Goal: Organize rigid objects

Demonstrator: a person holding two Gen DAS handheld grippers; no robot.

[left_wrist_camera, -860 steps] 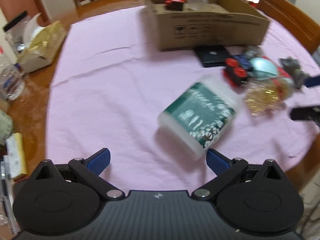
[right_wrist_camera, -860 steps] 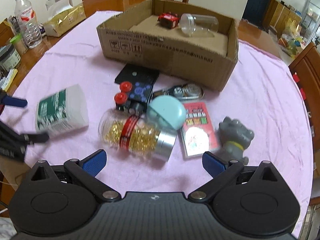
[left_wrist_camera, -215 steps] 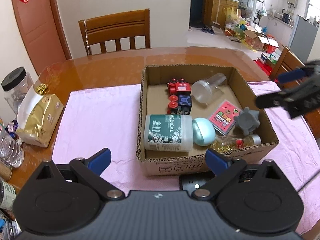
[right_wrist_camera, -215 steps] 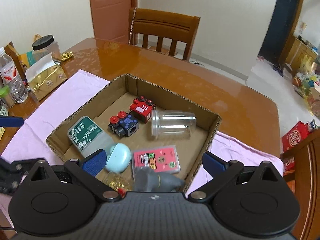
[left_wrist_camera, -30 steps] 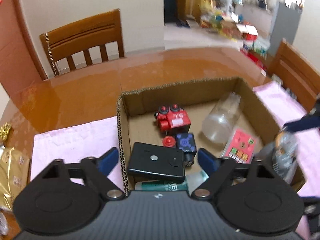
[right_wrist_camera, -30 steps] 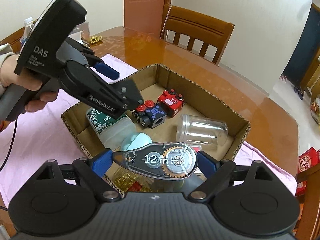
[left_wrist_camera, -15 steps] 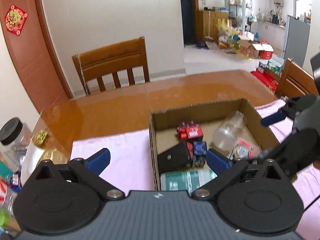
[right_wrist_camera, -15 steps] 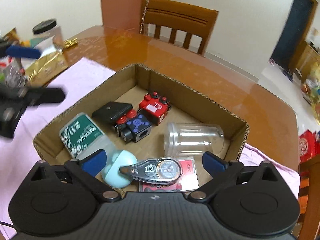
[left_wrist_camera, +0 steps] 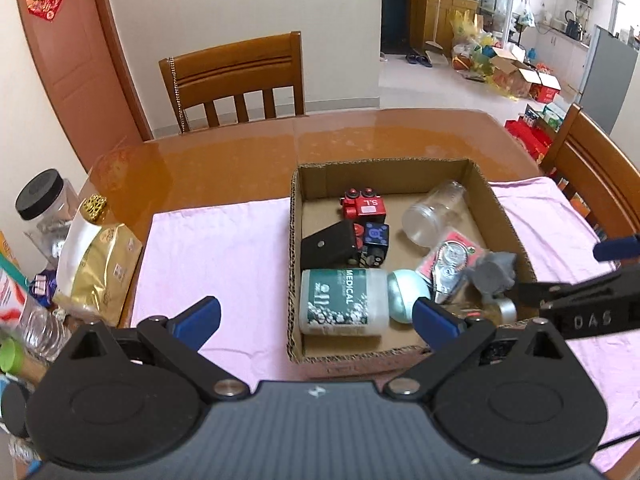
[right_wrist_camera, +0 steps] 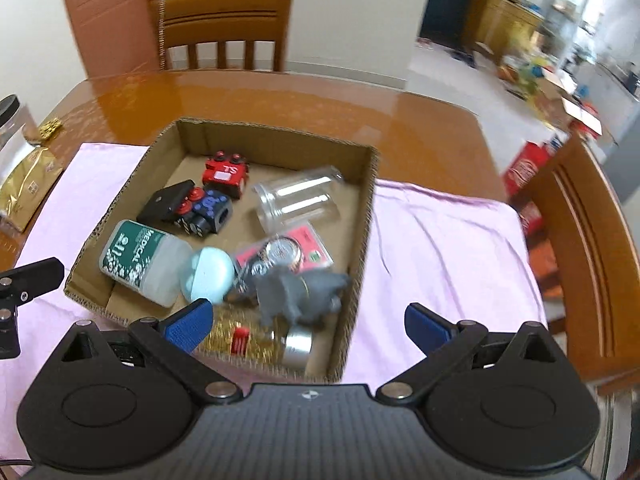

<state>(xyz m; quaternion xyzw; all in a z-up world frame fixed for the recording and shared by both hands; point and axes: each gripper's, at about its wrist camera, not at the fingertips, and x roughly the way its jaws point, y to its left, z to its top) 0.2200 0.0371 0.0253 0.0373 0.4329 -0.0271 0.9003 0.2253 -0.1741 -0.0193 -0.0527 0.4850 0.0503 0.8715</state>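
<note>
Everything the task concerns is gathered inside the cardboard box (left_wrist_camera: 294, 240), which stands on the pink cloth (left_wrist_camera: 216, 248) spread over the wooden surface (left_wrist_camera: 224, 164). That gathering is judged to be the point of the arrangement: loose rigid items are collected in one open-topped container, so they lie as they landed and not in rows.

At the far wall of the box a red toy block (left_wrist_camera: 364, 208) is seen, with a blue toy block (left_wrist_camera: 376, 238) just nearer and a black case (left_wrist_camera: 330, 246) leaning against it on the left. A clear plastic jar (left_wrist_camera: 434, 214) lies on its side at the far right. Along the near wall a white bottle labelled MEDICAL (left_wrist_camera: 344, 298) lies on its side, with a pale teal dome (left_wrist_camera: 406, 292) touching its right end. Further right a correction tape dispenser (left_wrist_camera: 450, 264) rests on a pink card (right_wrist_camera: 316, 248), a grey figurine (right_wrist_camera: 300, 288) is piled beside them, and a jar of golden capsules (right_wrist_camera: 256, 340) lies under the figurine at the near right corner. No task item is seen left on the cloth, so the sorting is judged complete or nearly so.

The left tool (left_wrist_camera: 316, 314) is spread fully wide above the near edge of the box; nothing is held or touched. The right tool (right_wrist_camera: 308, 322) is likewise spread wide and empty, hanging over the near right corner of the box without contact.
</note>
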